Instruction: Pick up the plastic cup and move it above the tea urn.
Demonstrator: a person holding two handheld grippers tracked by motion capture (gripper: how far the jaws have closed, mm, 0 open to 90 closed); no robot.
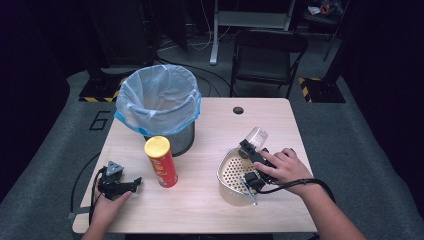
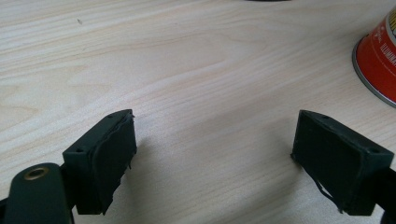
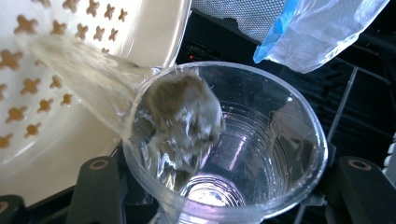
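Progress is looking partial: right tool (image 1: 252, 150) is clamping a clear plastic cup (image 1: 256, 136) above the cream perforated colander (image 1: 231, 172), while the left tool (image 1: 131, 184), jaws apart, is resting on the wooden tabletop (image 1: 200, 200), with the mesh bin lined with a blue bag (image 1: 157, 100) waiting beyond.

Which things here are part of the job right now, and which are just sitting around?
In use:
right gripper
clear cup
colander

Idle:
left gripper, open
chip can
lined bin

Left gripper (image 2: 212, 154) agape, right gripper (image 3: 224, 186) clamped
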